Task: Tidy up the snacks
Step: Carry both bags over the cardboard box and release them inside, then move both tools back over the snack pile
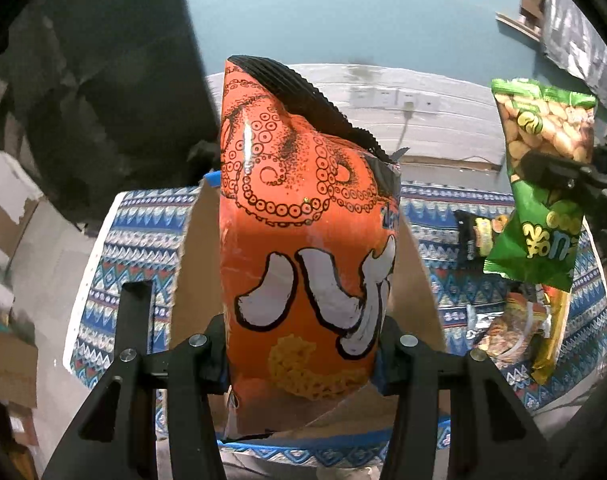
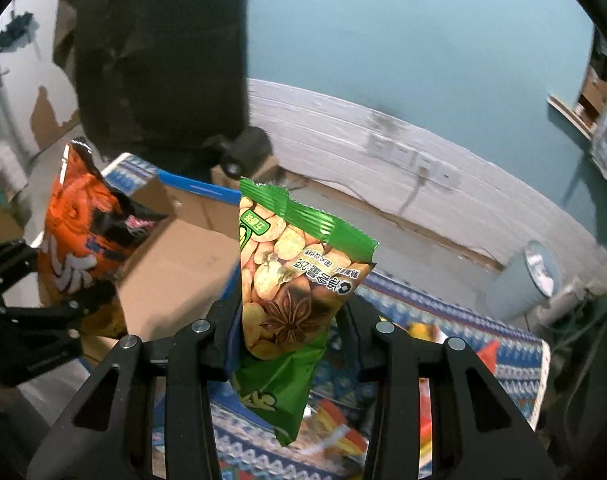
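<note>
Snacks mid-transfer: my left gripper is clamped on the orange octopus bag, held over the open cardboard box, and my right gripper grips the green peanut packet just right of the box, above the patterned cloth. By my judgement neither is boxed yet, and the box floor I can see is bare. Count: two bags in hand, one box, and at least two more packets lying on the cloth at far right, too blurred to tally exactly.

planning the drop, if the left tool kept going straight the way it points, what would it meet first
Probably the open cardboard box: the left tool, shut on the orange snack bag, aims down into it. Depth is unclear.
</note>
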Available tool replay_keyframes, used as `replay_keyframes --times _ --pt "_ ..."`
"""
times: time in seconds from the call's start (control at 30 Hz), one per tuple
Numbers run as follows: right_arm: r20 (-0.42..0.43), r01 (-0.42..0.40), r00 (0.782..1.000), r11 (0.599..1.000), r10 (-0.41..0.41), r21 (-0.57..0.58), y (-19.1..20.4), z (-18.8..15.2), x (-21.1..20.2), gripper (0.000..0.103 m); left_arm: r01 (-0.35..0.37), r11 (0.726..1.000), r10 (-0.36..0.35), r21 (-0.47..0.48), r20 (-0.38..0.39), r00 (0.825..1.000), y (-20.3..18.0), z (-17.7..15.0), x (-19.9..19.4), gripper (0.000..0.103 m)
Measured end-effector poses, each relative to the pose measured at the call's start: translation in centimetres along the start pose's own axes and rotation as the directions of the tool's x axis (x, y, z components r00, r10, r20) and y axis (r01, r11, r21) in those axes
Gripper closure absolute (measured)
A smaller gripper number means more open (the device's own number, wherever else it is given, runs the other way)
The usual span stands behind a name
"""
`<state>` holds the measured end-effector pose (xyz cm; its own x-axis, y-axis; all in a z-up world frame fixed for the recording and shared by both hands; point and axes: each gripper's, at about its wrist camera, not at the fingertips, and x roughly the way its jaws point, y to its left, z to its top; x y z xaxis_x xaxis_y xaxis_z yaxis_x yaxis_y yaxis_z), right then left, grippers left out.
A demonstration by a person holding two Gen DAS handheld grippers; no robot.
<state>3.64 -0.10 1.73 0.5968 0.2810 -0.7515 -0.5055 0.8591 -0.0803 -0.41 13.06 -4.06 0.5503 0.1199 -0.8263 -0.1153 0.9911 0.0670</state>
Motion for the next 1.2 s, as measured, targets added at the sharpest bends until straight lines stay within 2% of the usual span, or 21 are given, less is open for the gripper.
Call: replay_keyframes --times 0.37,0.67,0.73,0.8,0.87,0.97,1.13,1.2 --pt "-0.010 -0.079 0.997 0.994 0.079 -0.080 6.3 2.5 1.6 0.064 -0.038 0.997 0.037 -0.071 -0.014 0.999 4.0 -0.9 0.1 0.052" --pt "-0.078 -0.147 0.987 0.985 0.140 -0.093 8.7 2.5 4.3 0.064 -0.033 0.994 0.028 -0.107 -0.053 0.998 5.2 -1.4 0.8 0.052" --pt "-0.098 -0.159 0.984 0.983 0.149 -0.097 8.9 2.4 4.8 0.064 -0.047 0.994 0.042 -0.099 -0.053 0.998 5.0 -1.4 0.8 0.047" --pt "-0.108 -0.158 0.983 0.983 0.148 -0.095 9.0 2.2 5.0 0.059 -0.074 0.993 0.070 -0.087 -0.046 0.996 4.9 -1.3 0.6 0.037" --pt "-0.108 -0.149 0.984 0.984 0.139 -0.093 9.0 2.0 4.9 0.046 -0.092 0.993 0.090 -0.077 -0.030 0.995 4.7 -1.3 0.4 0.029" --pt "-0.093 -0.140 0.987 0.987 0.132 -0.084 8.7 2.0 4.5 0.037 -0.093 0.993 0.092 -0.070 -0.020 0.996 4.4 -1.2 0.0 0.028" --pt "-0.084 -0.124 0.989 0.990 0.118 -0.071 7.8 1.9 3.9 0.028 -0.082 0.995 0.081 -0.055 -0.014 0.997 3.6 -1.1 -0.1 0.027" --pt "-0.086 -0.116 0.990 0.991 0.110 -0.065 7.2 1.6 3.8 0.027 -0.077 0.996 0.076 -0.052 -0.014 0.997 3.2 -1.1 0.0 0.026"
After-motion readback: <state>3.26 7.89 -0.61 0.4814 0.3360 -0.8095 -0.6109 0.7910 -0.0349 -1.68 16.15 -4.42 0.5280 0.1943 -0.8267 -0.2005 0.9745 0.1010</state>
